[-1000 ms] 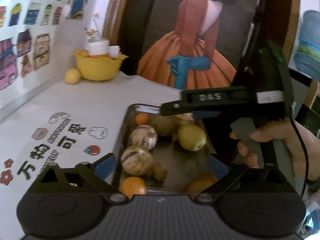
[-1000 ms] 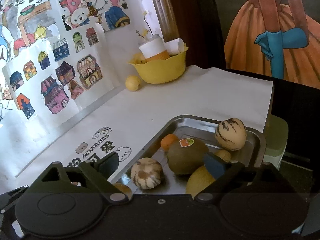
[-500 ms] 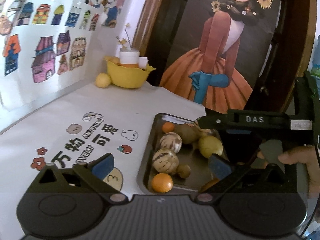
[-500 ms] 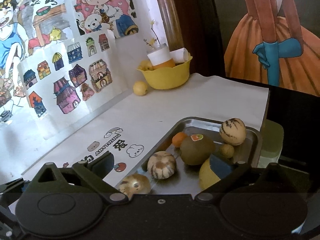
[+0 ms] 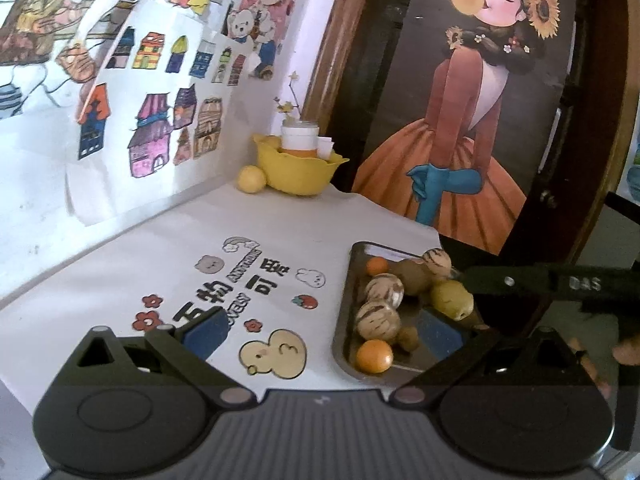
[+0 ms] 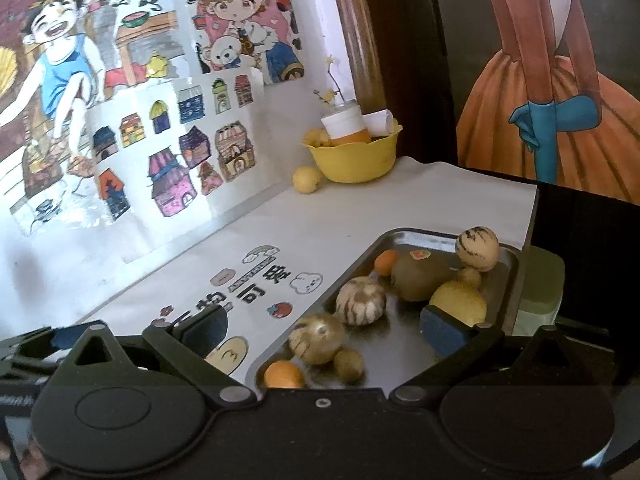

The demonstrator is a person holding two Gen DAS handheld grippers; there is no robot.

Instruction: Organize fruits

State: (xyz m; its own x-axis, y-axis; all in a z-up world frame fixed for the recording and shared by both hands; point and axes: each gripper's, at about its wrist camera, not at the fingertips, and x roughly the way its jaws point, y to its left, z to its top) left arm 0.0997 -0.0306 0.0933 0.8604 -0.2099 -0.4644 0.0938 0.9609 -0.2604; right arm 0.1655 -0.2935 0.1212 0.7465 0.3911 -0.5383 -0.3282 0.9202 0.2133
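Note:
A steel tray [image 5: 343,312] [image 6: 512,276] at the table's right edge holds several fruits: striped melons [image 5: 378,319] [image 6: 360,300], small oranges [image 5: 374,355] [image 6: 283,374], a brown kiwi [image 6: 420,280] and a yellow pear [image 5: 452,300] [image 6: 460,304]. My left gripper [image 5: 320,332] is open and empty, above the table just left of the tray. My right gripper [image 6: 324,328] is open and empty, above the tray's near end; its body shows in the left wrist view [image 5: 560,282].
A yellow bowl [image 5: 298,170] [image 6: 354,160] with a cup stands at the back corner, a lemon [image 5: 251,179] [image 6: 306,179] beside it. A printed white cloth [image 5: 248,280] covers the table. Drawings hang on the left wall; a dark painting stands behind.
Both grippers have pulled back and up from the tray, so more of the table and wall shows. The left gripper has shifted left off the tray. The fruits have not moved.

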